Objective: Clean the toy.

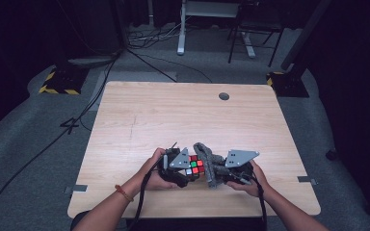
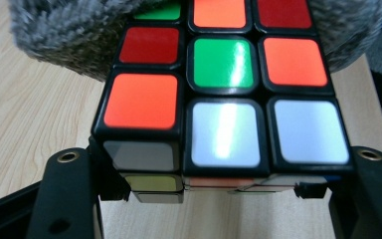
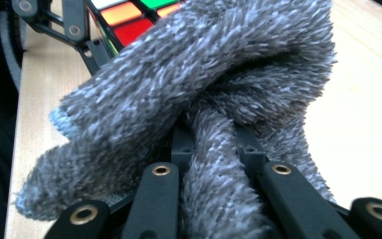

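Note:
A scrambled puzzle cube point(image 1: 195, 167) with red, orange, green and white stickers sits between the two hands near the table's front edge. My left gripper point(image 1: 189, 174) is shut on the cube point(image 2: 219, 94), its black jaws pressing the cube's two sides. A fuzzy grey cloth point(image 1: 208, 163) is bunched in my right gripper point(image 1: 218, 176), which is shut on the cloth point(image 3: 199, 99). The cloth lies against the far side of the cube, and the cube's corner point(image 3: 129, 20) peeks out behind it in the right gripper view.
The light wooden table point(image 1: 173, 115) stretches away beyond the hands, with a round grommet hole point(image 1: 224, 96) near its far edge. Cables and stand bases lie on the grey floor behind the table.

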`<act>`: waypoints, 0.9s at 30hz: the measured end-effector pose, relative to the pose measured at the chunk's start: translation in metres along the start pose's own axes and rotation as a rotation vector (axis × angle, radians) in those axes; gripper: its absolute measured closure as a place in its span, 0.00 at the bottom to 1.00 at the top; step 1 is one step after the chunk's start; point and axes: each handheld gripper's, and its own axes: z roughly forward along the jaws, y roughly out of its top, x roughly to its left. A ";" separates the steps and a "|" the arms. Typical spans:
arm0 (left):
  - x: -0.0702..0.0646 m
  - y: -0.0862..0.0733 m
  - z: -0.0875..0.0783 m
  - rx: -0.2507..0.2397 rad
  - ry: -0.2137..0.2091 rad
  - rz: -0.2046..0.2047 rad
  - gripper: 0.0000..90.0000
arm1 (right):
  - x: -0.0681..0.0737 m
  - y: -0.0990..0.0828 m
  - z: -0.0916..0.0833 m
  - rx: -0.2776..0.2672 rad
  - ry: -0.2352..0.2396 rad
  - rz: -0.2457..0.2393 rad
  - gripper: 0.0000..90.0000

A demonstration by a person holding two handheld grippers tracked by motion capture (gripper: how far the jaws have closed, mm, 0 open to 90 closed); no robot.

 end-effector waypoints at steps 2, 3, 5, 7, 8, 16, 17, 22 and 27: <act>-0.001 0.001 0.004 0.025 0.008 0.009 0.37 | 0.000 -0.001 -0.002 -0.030 0.004 0.001 0.85; -0.002 0.001 0.006 0.034 0.010 0.010 0.37 | 0.000 -0.001 -0.003 -0.048 0.006 0.001 0.85; -0.004 0.003 0.013 0.060 0.011 0.030 0.37 | 0.001 0.000 -0.006 -0.079 0.015 -0.009 0.85; -0.005 0.006 0.017 0.075 0.015 0.037 0.36 | 0.005 0.005 -0.008 -0.082 0.015 -0.029 0.85; -0.006 0.007 0.020 0.078 0.014 0.049 0.36 | 0.007 0.007 -0.008 -0.079 0.009 -0.041 0.85; -0.003 0.008 0.013 0.039 0.023 0.017 0.37 | 0.004 0.005 -0.010 -0.050 -0.034 -0.040 0.85; -0.003 0.008 0.010 0.031 0.032 0.019 0.37 | 0.003 0.003 -0.010 -0.045 -0.036 -0.031 0.85; -0.003 0.008 0.005 0.013 0.033 0.018 0.37 | -0.001 -0.004 -0.009 -0.024 -0.035 -0.009 0.85; -0.004 0.007 0.001 0.010 0.036 0.024 0.37 | -0.001 -0.009 -0.008 0.005 -0.026 -0.004 0.85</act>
